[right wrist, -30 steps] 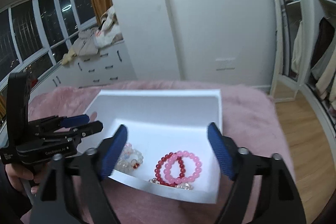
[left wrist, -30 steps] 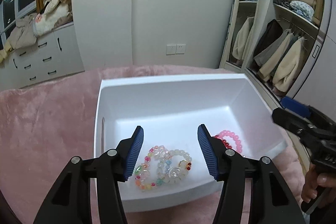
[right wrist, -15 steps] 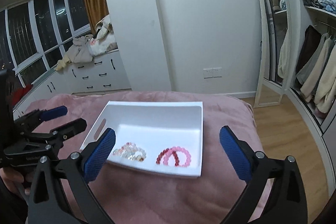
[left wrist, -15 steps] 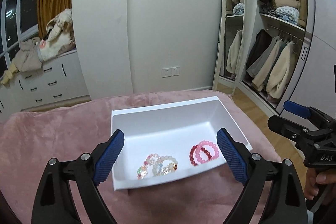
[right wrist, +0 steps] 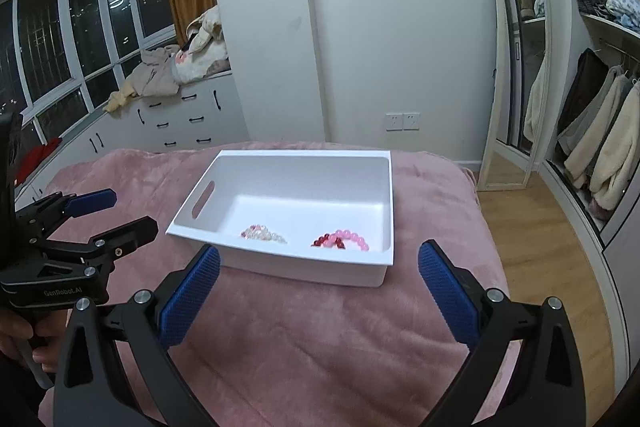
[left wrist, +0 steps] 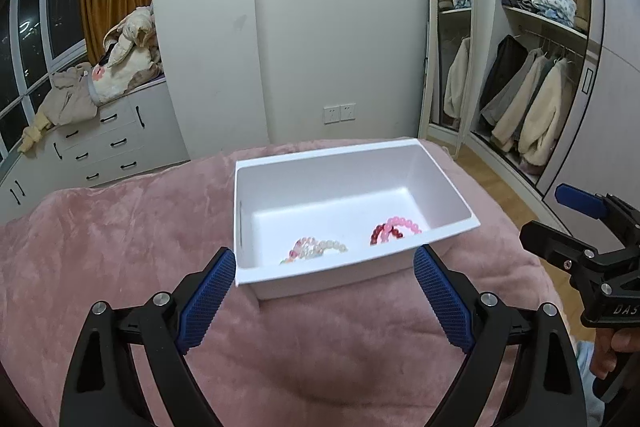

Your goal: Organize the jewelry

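A white plastic bin (left wrist: 340,183) (right wrist: 304,187) sits on a pink plush blanket. Inside, near its front wall, lie pale multicoloured bead bracelets (left wrist: 316,249) (right wrist: 262,233) on the left and pink and red bead bracelets (left wrist: 394,229) (right wrist: 340,239) on the right. My left gripper (left wrist: 320,303) is open and empty, held back from the bin's front. My right gripper (right wrist: 318,295) is open and empty, also back from the bin. Each gripper shows in the other's view: the right one (left wrist: 576,227), the left one (right wrist: 100,219).
The pink blanket (left wrist: 120,247) covers a bed. A white chest of drawers (right wrist: 180,123) with piled clothes stands at the back left by the windows. A standing mirror (right wrist: 516,67) and an open wardrobe (left wrist: 540,87) are at the right, beside wooden floor (right wrist: 532,227).
Both grippers have pulled back and up from inside the bin, and their jaws have opened wider. The bracelets stay lying in the bin.
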Available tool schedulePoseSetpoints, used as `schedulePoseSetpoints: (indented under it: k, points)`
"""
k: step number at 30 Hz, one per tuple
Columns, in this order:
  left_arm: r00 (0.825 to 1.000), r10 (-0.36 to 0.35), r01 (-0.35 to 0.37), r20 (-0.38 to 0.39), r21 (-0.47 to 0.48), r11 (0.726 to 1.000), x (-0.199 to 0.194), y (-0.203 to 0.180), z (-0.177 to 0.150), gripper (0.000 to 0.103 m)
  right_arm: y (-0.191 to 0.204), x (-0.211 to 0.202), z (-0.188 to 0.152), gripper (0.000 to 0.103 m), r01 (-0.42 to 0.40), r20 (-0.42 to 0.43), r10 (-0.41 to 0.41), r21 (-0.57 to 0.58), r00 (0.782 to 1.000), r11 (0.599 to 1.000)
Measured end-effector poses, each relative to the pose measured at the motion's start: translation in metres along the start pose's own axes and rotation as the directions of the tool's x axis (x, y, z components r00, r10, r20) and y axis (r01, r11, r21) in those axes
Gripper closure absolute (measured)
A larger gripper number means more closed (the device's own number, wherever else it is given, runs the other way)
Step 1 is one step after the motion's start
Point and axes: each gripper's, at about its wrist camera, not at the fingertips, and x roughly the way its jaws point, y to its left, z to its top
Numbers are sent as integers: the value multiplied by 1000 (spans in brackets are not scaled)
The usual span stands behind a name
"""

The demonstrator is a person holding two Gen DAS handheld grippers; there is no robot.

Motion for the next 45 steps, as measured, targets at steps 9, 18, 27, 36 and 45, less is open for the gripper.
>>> schedulePoseSetpoints:
  k: [9,18,27,36,45]
  points:
    - [999,18,-19,-26,-6,1000,-4,-2,-19,11,2,-8,-16,5,1,-33,-1,0,999,1000]
    - [999,19,-19,-47,1,1000,-2,-7,-30,11,-2,-11,-22,5,3,-41,-2,24,999,1000]
    - [999,18,-18,-51,0,1000,2,-11,-35,10,-5,-11,-23,5,1,-45,1,37,999,999]
    - [997,29,-30,-77,-5,1000,17,-15,-42,9,-9,-8,-29,5,-1,-51,4,59,999,998]
    - [997,51,-51,-66,5,999,18,-13,-42,9,-8,-6,-30,5,-9,-51,12,55,999,998]
